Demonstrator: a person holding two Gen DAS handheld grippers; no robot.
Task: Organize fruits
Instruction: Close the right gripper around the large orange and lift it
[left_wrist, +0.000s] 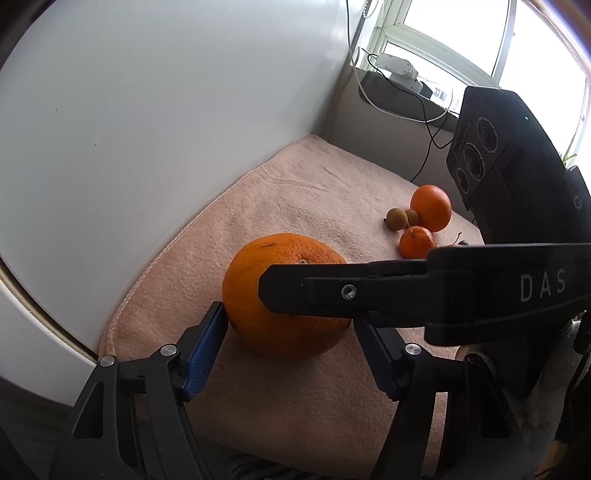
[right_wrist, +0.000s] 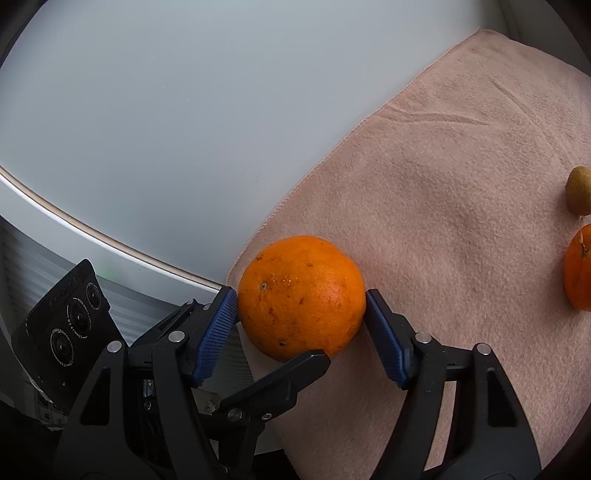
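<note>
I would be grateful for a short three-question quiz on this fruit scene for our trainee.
1. True or false: the large orange rests on the pink towel.
2. What sits between the blue pads of the right gripper? A the large orange, B a lemon, C nothing.
3. In the left wrist view, how many small brown fruits lie beside the far orange?
Key: 1 true; 2 A; 3 two.
</note>
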